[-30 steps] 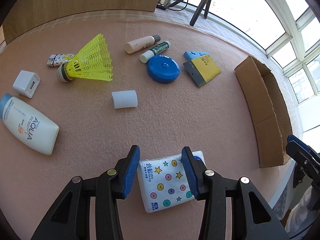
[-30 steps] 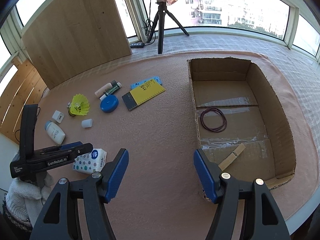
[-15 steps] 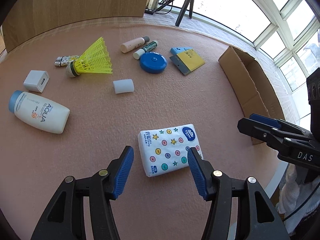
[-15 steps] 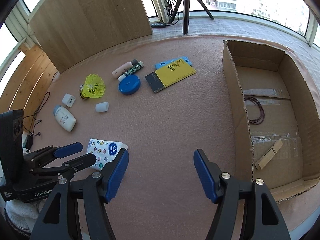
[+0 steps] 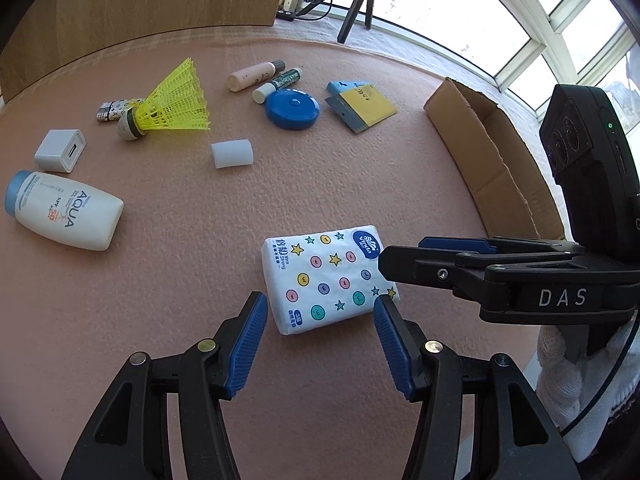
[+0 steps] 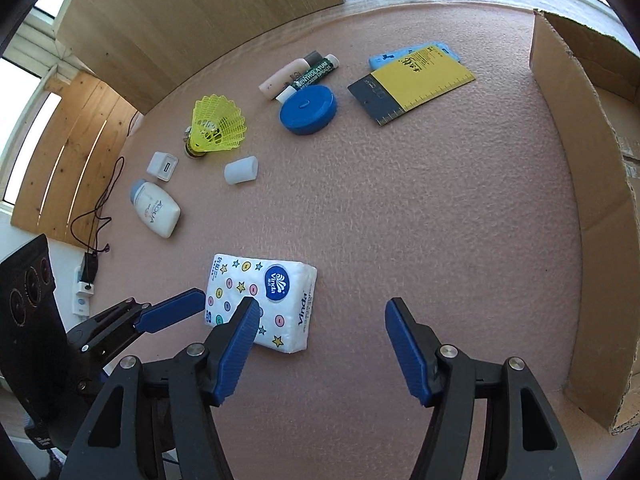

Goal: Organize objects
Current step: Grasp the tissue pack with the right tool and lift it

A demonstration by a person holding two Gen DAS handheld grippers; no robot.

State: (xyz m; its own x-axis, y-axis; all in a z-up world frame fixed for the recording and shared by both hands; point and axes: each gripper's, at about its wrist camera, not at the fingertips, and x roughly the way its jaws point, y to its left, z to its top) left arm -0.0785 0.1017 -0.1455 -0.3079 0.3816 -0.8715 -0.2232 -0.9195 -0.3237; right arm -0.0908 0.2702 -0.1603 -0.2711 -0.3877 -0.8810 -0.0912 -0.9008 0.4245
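A white tissue pack [image 5: 326, 280] with coloured dots and stars lies flat on the pink mat; it also shows in the right wrist view [image 6: 262, 300]. My left gripper [image 5: 318, 334] is open just behind the pack, not touching it. My right gripper [image 6: 318, 336] is open, its left finger over the pack's near edge, the pack mostly left of the gap. In the left wrist view the right gripper [image 5: 460, 266] reaches in from the right beside the pack. An open cardboard box [image 6: 580, 184] stands to the right.
Farther on the mat lie a white AQUA bottle [image 5: 64, 210], a white charger cube [image 5: 60, 150], a yellow shuttlecock [image 5: 172, 104], a white cylinder [image 5: 232, 154], a blue round case [image 5: 292, 110], two tubes [image 5: 264, 76] and a yellow-and-blue card [image 5: 362, 106].
My left gripper opened, let go of the tissue pack and drew back. My right gripper swung left from the box toward the pack.
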